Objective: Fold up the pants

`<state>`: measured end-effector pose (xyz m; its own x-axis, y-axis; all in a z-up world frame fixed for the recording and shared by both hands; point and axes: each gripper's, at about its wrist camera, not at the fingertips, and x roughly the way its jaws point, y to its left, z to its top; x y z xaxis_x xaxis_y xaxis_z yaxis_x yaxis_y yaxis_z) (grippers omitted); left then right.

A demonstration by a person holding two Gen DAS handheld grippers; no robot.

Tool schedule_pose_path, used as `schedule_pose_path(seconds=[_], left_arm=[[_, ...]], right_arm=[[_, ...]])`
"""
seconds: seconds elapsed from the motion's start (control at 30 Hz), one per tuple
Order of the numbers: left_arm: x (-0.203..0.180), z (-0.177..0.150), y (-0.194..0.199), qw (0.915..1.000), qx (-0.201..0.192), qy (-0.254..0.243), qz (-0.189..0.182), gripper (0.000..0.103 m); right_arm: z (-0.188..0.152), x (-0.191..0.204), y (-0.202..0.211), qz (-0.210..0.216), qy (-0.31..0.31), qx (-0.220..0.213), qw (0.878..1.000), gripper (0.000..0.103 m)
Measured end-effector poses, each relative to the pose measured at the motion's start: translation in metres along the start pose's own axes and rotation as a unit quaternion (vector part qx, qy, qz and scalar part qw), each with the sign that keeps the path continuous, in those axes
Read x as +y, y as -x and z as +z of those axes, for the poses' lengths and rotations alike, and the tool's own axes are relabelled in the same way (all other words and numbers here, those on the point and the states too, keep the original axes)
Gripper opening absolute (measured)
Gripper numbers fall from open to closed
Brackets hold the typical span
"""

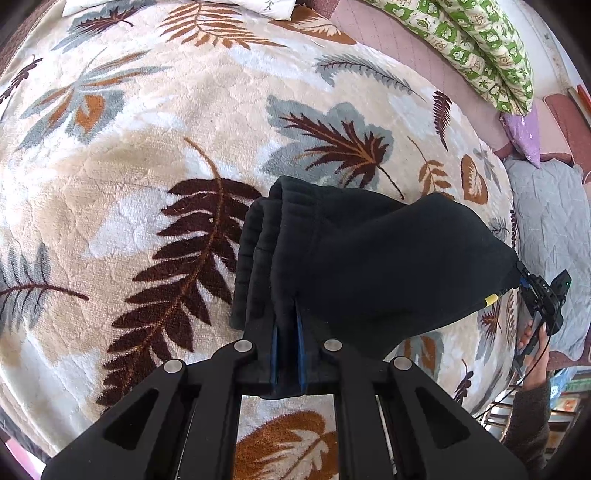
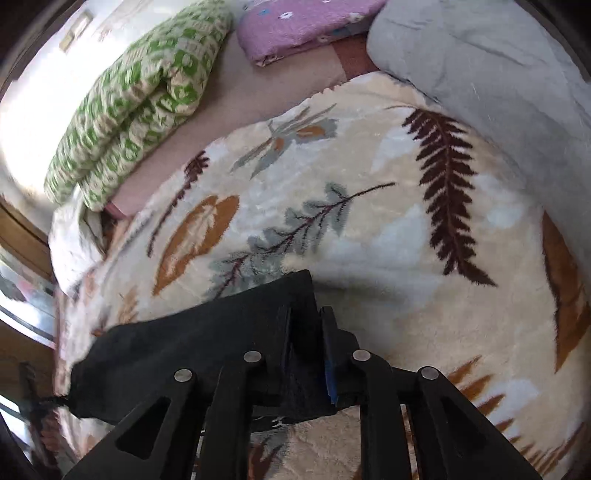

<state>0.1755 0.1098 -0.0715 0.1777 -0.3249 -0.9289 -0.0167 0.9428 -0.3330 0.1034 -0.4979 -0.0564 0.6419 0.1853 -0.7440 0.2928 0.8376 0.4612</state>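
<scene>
The black pants (image 1: 369, 258) hang folded in several layers above a leaf-patterned blanket (image 1: 129, 166). My left gripper (image 1: 287, 325) is shut on one end of the pants, with ribbed fabric bunched between the blue pads. My right gripper (image 1: 532, 291) shows at the far right of the left wrist view, holding the other end. In the right wrist view my right gripper (image 2: 306, 325) is shut on a corner of the pants (image 2: 207, 343), which stretch off to the left. The blanket (image 2: 369, 229) lies below.
A rolled green and cream quilt (image 1: 476, 40) lies at the back on a pink sheet (image 1: 406, 51). A purple pillow (image 2: 295, 26) and a grey quilt (image 2: 498, 74) sit beside the blanket. A white pillow (image 1: 184, 5) is at the far edge.
</scene>
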Motion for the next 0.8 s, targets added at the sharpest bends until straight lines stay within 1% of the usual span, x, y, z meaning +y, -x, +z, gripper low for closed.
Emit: schedule_pose_path(seconds=[0.03, 0.07, 0.17, 0.2, 0.23, 0.3, 0.37, 0.4, 0.43, 0.5, 0.53, 0.57, 0.6, 0.63, 0.67, 0.73, 0.77, 0.8], left_arm=[[0.0, 0.0, 0.0, 1.0, 0.0, 0.0, 0.0, 0.007], [0.0, 0.0, 0.0, 1.0, 0.0, 0.0, 0.0, 0.007], [0.0, 0.0, 0.002, 1.0, 0.001, 0.004, -0.001, 0.007], [0.0, -0.001, 0.003, 1.0, 0.002, 0.006, -0.001, 0.007], [0.0, -0.002, 0.004, 1.0, 0.004, 0.008, -0.002, 0.007], [0.001, -0.002, 0.005, 0.9999, 0.011, 0.008, -0.002, 0.007], [0.002, -0.002, 0.002, 0.9997, 0.021, 0.007, 0.005, 0.008], [0.002, -0.002, -0.001, 0.9996, 0.027, 0.005, 0.013, 0.008], [0.001, -0.001, -0.003, 0.9995, 0.027, 0.004, 0.016, 0.008], [-0.003, -0.001, -0.002, 0.9995, 0.023, -0.001, 0.021, 0.008], [-0.005, -0.003, 0.004, 0.9998, 0.011, -0.005, 0.016, 0.008], [-0.005, -0.004, 0.008, 0.9999, 0.002, -0.004, 0.01, 0.007], [-0.005, -0.006, 0.015, 1.0, -0.008, -0.003, -0.002, 0.008], [-0.003, -0.008, 0.026, 0.9997, -0.023, 0.001, -0.013, 0.008], [-0.001, -0.009, 0.035, 0.9991, -0.034, 0.006, -0.023, 0.008], [0.004, -0.011, 0.055, 0.9973, -0.06, 0.013, -0.041, 0.009], [0.007, -0.01, 0.063, 0.9965, -0.07, 0.016, -0.042, 0.01], [0.011, -0.008, 0.07, 0.996, -0.079, 0.02, -0.036, 0.019]], right_arm=[[-0.003, -0.006, 0.004, 0.017, -0.017, -0.001, 1.0, 0.021], [-0.006, -0.008, 0.006, 0.028, -0.022, 0.001, 0.999, 0.022], [-0.016, -0.005, 0.007, 0.017, 0.004, 0.016, 1.0, 0.022], [-0.018, -0.003, 0.006, 0.003, 0.019, 0.021, 1.0, 0.017], [-0.019, 0.0, 0.008, -0.012, 0.04, 0.02, 0.999, 0.01], [-0.017, 0.0, 0.014, -0.006, 0.044, 0.014, 0.999, 0.006], [-0.011, -0.007, 0.018, -0.008, 0.03, 0.01, 0.999, 0.005], [-0.008, -0.011, 0.017, -0.018, 0.026, 0.01, 0.999, 0.004], [-0.007, -0.017, 0.015, -0.043, 0.026, 0.014, 0.999, 0.002], [-0.007, -0.029, 0.008, -0.086, 0.019, 0.027, 0.996, 0.002], [-0.009, -0.036, 0.008, -0.084, 0.008, 0.029, 0.996, 0.0], [-0.01, -0.038, 0.014, -0.078, -0.001, 0.014, 0.997, 0.001], [-0.01, -0.036, 0.022, -0.074, -0.004, -0.002, 0.997, 0.008], [-0.01, -0.03, 0.031, -0.068, 0.001, -0.018, 0.998, 0.008], [-0.011, -0.023, 0.037, -0.061, 0.009, -0.025, 0.998, 0.008], [-0.011, 0.002, 0.047, -0.043, 0.042, -0.025, 0.998, 0.008], [-0.012, 0.016, 0.05, -0.029, 0.06, -0.02, 0.998, 0.008], [-0.012, 0.031, 0.051, -0.01, 0.079, -0.013, 0.997, 0.008]])
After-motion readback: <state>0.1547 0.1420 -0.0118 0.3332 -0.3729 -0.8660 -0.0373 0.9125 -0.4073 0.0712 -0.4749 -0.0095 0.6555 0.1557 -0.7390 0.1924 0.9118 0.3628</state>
